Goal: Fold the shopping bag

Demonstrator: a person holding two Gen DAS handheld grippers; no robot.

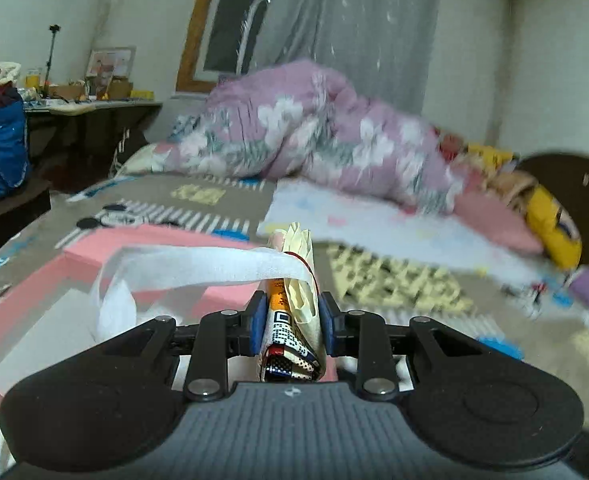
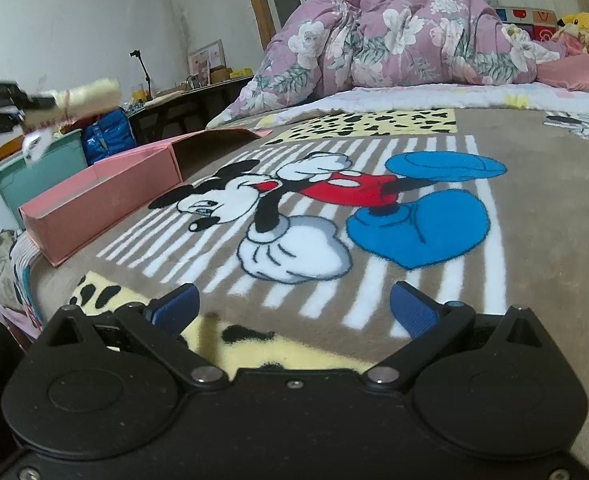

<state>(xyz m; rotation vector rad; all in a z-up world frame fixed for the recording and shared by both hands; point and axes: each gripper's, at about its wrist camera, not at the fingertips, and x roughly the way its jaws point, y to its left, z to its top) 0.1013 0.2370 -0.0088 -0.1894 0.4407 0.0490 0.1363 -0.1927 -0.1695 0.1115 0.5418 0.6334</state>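
Claw pads of the left claw (image 1: pixel 290 322) are clenched on the folded shopping bag (image 1: pixel 294 320), its white handle (image 1: pixel 198 266) trailing left over a pink box (image 1: pixel 106 248). Right claw (image 2: pixel 294 310) hangs spread wide, released, above the cartoon blanket (image 2: pixel 534 240) on the bed; a floral quilt (image 2: pixel 394 40) is heaped at the far side.

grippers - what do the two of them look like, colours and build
Both match. The left gripper and right gripper have matte black plastic bodies with two round lobes, black linkage bars joined by silver rivets, and blue ribbed fingertip pads. The left wrist view also shows a grey ridged centre plate with a small round mark. No cables or sleeves show.
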